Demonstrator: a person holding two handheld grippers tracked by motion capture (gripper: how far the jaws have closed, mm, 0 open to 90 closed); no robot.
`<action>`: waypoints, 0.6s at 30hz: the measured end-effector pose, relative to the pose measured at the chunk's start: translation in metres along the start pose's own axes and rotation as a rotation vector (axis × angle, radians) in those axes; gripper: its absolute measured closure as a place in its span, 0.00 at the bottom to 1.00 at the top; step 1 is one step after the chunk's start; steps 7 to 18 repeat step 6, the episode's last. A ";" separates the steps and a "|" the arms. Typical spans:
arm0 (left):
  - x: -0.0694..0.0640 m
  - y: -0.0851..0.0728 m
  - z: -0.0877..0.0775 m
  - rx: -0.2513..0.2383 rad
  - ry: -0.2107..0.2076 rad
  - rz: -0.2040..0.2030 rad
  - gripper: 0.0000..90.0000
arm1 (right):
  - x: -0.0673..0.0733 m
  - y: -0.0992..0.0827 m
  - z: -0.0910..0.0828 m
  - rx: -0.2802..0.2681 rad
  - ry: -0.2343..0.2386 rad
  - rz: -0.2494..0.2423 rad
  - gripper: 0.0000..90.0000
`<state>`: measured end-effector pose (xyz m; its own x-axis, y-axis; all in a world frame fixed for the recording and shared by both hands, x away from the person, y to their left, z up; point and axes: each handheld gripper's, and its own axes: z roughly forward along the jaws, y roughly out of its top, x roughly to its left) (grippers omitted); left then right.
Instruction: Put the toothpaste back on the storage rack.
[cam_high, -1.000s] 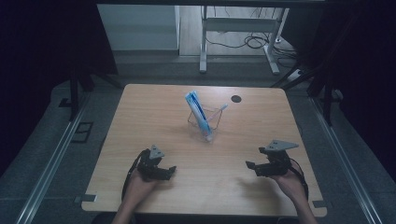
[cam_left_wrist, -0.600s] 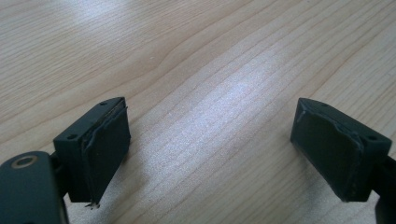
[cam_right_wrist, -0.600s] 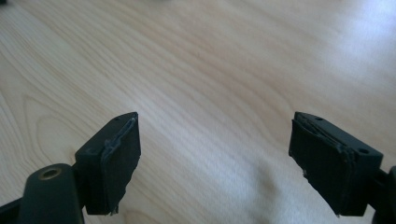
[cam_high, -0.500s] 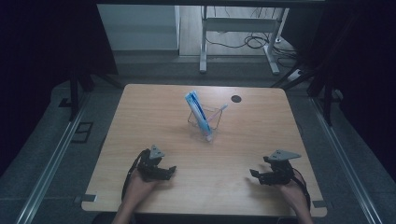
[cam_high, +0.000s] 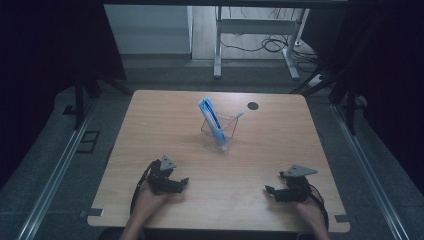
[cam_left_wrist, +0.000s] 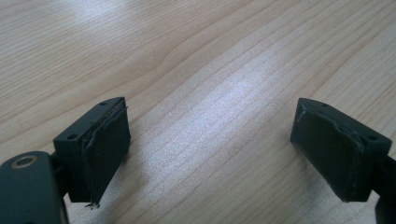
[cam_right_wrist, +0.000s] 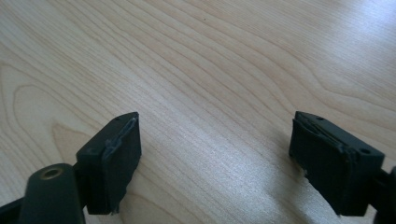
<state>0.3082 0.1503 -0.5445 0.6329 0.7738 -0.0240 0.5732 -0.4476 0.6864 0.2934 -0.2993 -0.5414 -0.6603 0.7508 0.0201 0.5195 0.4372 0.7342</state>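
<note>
— Both sets of jaws stand wide apart with nothing between them, right? Bare wood grain is all I can make out past the pads (cam_left_wrist: 109, 149) in the left gripper view.

— Yes. The left gripper (cam_high: 181, 184) and the right gripper (cam_high: 270, 192) each rest low on the near edge of the table (cam_high: 150, 130), one toward each near corner, gaping and empty. The right gripper view likewise has plain tabletop between its two black pads (cam_right_wrist: 119, 161).

— So where is the thing they would work on?

— Well apart from both. A clear wire-framed holder (cam_high: 220, 129) stands near the middle of the table, a little toward the far side, and a blue and white packet (cam_high: 211, 119) leans in it, tilted, its top sticking out above the rim. Something thin and pale also pokes out at the holder's right corner; too small to say what.

— Why keep the hands so far back?

— My guess is a resting stance: the grippers sit evenly to either side of the holder, neither one favoured, and the wide jaws suit a packet that is flat but broad. Leaning as it does, the packet offers its upper edge, which would be the easy place to pinch.

— And the dark round spot beyond the holder?

— A small black disc (cam_high: 253, 105) set on the table near the far edge, clear of everything else. It looks like a cable port, though I cannot be sure.
</note>
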 end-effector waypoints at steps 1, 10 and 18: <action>0.000 0.000 0.000 0.001 0.001 0.000 0.13 | 0.001 0.000 0.000 0.001 -0.009 -0.004 0.20; 0.000 0.000 0.000 0.000 0.000 0.000 0.13 | 0.002 0.000 0.000 0.002 -0.017 -0.005 0.20; 0.000 0.000 0.000 0.000 0.000 0.000 0.13 | 0.002 0.000 0.000 0.002 -0.017 -0.005 0.20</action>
